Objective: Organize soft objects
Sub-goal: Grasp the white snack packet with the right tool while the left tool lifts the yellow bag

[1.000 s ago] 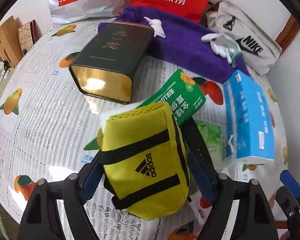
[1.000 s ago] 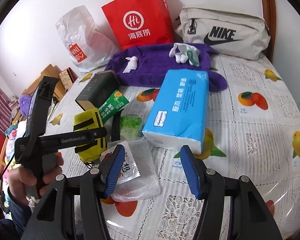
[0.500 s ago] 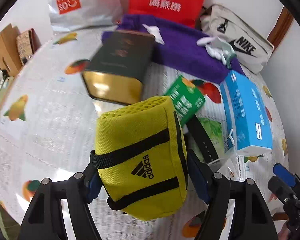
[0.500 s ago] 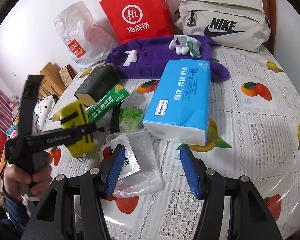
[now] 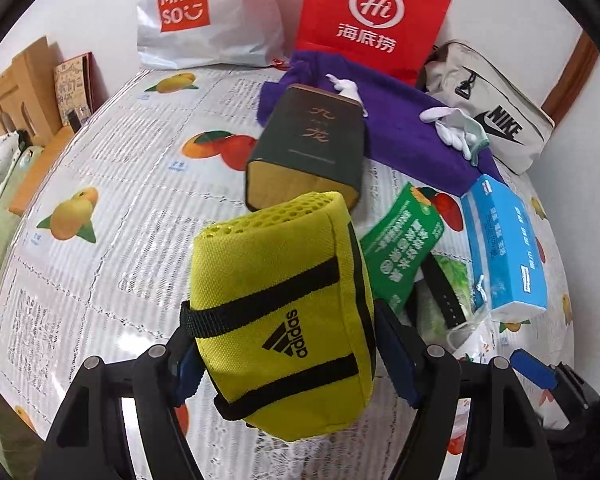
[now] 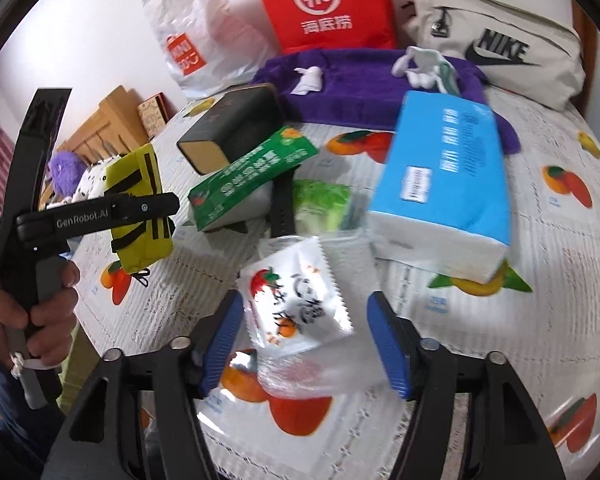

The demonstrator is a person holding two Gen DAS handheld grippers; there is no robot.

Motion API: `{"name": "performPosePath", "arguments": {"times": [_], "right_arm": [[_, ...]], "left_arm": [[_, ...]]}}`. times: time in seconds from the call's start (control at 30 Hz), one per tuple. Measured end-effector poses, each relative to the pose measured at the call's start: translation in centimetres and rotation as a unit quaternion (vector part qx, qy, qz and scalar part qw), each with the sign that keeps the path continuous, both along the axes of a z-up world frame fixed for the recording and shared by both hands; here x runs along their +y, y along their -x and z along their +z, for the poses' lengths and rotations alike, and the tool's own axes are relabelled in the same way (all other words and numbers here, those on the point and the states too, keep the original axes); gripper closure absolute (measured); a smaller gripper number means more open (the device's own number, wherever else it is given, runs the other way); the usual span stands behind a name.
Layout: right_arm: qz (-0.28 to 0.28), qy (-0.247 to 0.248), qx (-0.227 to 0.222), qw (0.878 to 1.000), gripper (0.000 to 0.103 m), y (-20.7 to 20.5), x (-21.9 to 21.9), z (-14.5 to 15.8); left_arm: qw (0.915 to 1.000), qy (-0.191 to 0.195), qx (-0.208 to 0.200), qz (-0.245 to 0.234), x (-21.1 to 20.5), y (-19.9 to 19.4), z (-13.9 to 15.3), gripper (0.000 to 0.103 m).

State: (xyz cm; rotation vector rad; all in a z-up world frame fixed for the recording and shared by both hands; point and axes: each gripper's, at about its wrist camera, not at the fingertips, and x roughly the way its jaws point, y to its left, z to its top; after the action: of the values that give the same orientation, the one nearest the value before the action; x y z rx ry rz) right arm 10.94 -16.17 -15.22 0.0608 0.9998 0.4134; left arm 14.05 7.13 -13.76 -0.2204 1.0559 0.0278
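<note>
My left gripper is shut on a yellow Adidas pouch and holds it off the fruit-print tablecloth. The right wrist view shows the same pouch at the left, with a person's hand on that gripper's handle. My right gripper hangs low over the table and its jaws are opening. A white snack packet with a tomato print lies between its blue pads, which do not touch it. A crumpled clear plastic bag lies under the packet.
Beyond the packet lie a blue tissue pack, a green packet, a black strap and a dark tin box. At the back are a purple towel with white gloves, a red paper bag, a Miniso bag and a Nike bag.
The left gripper closed on the yellow pouch, then lifted it off the table and carried it left. The right gripper dropped toward the white snack packet and its jaws widened.
</note>
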Motion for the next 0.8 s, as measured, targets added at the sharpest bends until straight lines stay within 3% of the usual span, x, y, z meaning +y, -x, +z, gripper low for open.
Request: {"name": "performPosePath", "arguments": {"times": [0.07, 0.4, 0.53, 0.8], "right_arm": [[0.007, 0.005, -0.004, 1.000, 0.028, -0.1, 0.9, -0.2], [0.027, 0.071, -0.006, 0.997, 0.027, -0.5, 3.6, -2.4], [0.018, 0.075, -0.012, 0.997, 0.043, -0.6, 3.2, -2.0], [0.018, 0.073, -0.026, 0.997, 0.049, 0.0, 2.4, -0.6]], "left_arm": [[1.0000, -0.001, 0.005, 0.002, 0.5, -0.1, -0.4, 0.030], [0.9997, 0.018, 0.016, 0.000, 1.3, -0.2, -1.4, 0.030], [0.9996, 0.021, 0.017, -0.006, 1.3, -0.2, -1.4, 0.030], [0.9995, 0.024, 0.017, -0.012, 1.3, 0.0, -1.3, 0.030]]}}
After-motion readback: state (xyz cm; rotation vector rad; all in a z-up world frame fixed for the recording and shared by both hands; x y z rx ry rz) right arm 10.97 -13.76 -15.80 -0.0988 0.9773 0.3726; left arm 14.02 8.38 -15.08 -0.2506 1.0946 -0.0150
